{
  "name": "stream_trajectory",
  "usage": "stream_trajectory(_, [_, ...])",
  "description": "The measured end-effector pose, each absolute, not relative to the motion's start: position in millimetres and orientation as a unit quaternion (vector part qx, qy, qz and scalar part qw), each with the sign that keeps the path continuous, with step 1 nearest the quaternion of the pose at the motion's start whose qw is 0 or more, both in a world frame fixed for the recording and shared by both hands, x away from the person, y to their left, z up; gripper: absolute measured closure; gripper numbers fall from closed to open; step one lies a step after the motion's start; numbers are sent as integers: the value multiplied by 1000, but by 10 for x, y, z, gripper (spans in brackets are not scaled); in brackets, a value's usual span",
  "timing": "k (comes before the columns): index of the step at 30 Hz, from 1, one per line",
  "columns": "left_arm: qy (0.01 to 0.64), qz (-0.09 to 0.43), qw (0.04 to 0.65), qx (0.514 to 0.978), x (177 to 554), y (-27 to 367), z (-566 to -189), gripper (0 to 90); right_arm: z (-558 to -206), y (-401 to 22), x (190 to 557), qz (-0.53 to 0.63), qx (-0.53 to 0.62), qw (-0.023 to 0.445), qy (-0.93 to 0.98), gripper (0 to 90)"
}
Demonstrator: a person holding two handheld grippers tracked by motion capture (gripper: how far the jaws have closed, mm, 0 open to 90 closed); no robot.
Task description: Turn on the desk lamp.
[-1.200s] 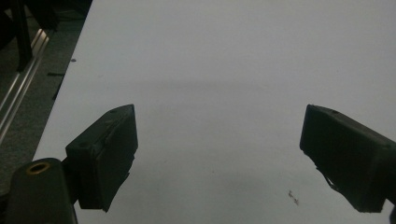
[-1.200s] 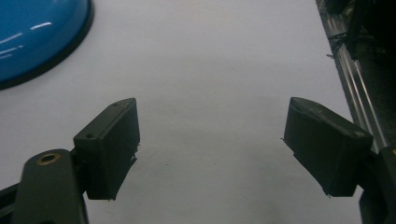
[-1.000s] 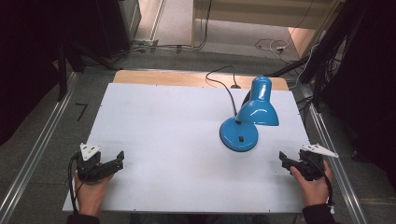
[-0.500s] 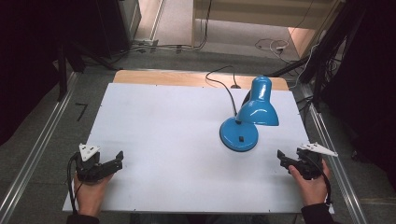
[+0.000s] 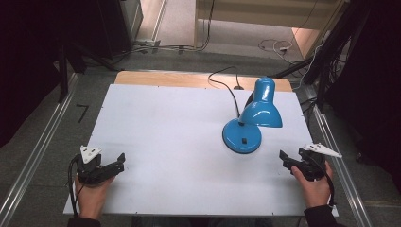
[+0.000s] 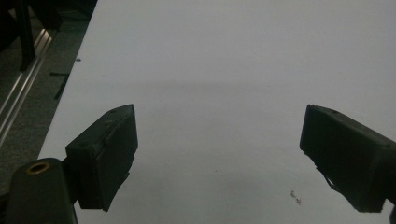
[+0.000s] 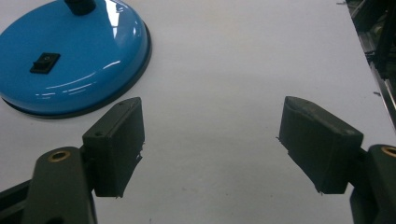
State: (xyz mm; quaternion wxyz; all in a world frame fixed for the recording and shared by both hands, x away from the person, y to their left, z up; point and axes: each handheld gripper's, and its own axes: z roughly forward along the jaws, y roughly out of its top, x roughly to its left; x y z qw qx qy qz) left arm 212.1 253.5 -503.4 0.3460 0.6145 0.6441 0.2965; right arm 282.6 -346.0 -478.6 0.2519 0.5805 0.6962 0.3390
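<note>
A blue desk lamp (image 5: 255,111) stands on the white table (image 5: 175,127) toward the right, its shade tipped down over its round base (image 5: 242,136). A black rocker switch (image 7: 45,63) sits on the base (image 7: 74,60). My right gripper (image 5: 287,159) is open near the front right edge, a short way right of the base, with nothing between its jaws (image 7: 212,135). My left gripper (image 5: 117,163) is open at the front left corner, over bare table (image 6: 219,135).
The lamp's black cord (image 5: 226,82) runs off the back edge, where a wooden strip (image 5: 189,79) shows. Metal rails (image 5: 38,156) flank the table on both sides. Cables (image 5: 274,46) lie on the floor behind.
The right gripper has edged slightly left toward the lamp base. The left gripper and the lamp have stayed put.
</note>
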Motion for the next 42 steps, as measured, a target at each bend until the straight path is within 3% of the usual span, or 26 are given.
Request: stream_trajectory(42, [644, 296, 348, 613, 2108, 2553, -5027, 119, -4737, -3218, 2933, 353, 560, 231, 713, 209])
